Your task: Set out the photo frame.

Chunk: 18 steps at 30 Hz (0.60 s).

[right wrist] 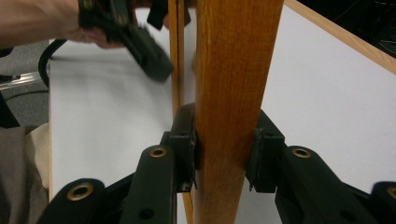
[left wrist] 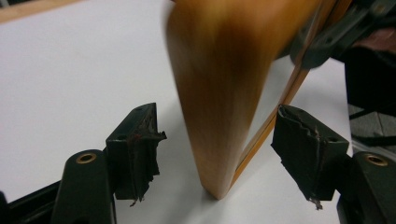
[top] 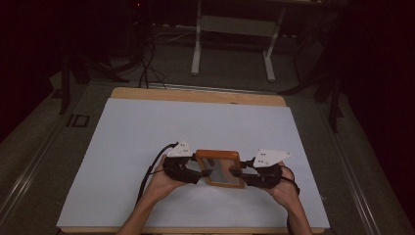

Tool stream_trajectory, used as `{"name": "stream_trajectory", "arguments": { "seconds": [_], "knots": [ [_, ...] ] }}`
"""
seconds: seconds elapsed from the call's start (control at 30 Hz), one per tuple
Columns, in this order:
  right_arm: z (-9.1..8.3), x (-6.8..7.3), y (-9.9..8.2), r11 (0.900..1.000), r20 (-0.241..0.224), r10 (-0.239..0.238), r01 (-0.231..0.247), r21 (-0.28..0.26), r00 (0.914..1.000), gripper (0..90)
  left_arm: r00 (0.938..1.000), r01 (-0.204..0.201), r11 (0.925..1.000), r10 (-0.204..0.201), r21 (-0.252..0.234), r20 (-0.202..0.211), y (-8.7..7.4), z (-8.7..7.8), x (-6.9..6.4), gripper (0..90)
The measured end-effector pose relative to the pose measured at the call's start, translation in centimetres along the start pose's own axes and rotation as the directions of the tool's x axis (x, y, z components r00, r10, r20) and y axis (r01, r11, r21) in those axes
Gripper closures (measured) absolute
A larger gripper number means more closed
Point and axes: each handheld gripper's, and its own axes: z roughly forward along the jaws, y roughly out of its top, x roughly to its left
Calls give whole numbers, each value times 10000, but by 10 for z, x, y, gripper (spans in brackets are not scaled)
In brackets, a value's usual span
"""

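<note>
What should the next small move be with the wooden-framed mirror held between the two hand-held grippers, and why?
Probably back the left hand-held gripper away from the wooden-framed mirror. Its jaws stand open on either side of the frame's edge without touching it, and the frame's lower corner rests on the white table cover. The right hand-held gripper is clamped on the frame and can steady it.

Only "ID" reads clearly — on the floor (top: 77,120) left of the table.

White sheet (top: 147,147) is laid over wooden tabletop (top: 195,94), w/ bare wood edge seen at far side. Beyond table, far centre, a white-legged stand (top: 197,49) is seen on grey floor (top: 230,73); dark cables (top: 146,68) at far left.
</note>
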Motion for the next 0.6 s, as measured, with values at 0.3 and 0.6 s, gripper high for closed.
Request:
{"name": "stream_trajectory", "arguments": {
  "seconds": [0.3, 0.6],
  "knots": [
    [-1, -1, -4, 9996, 13, 211, -211, -164, 9998, 679, 9998, 95, 10000, -95, -25, 193, -8, 20, -6, 426],
    [-3, -7, -11, 9994, -150, 321, -323, -151, 9994, 660, 9999, -54, 10000, 53, -58, -94, -10, 21, -13, 509]
  ]
}}
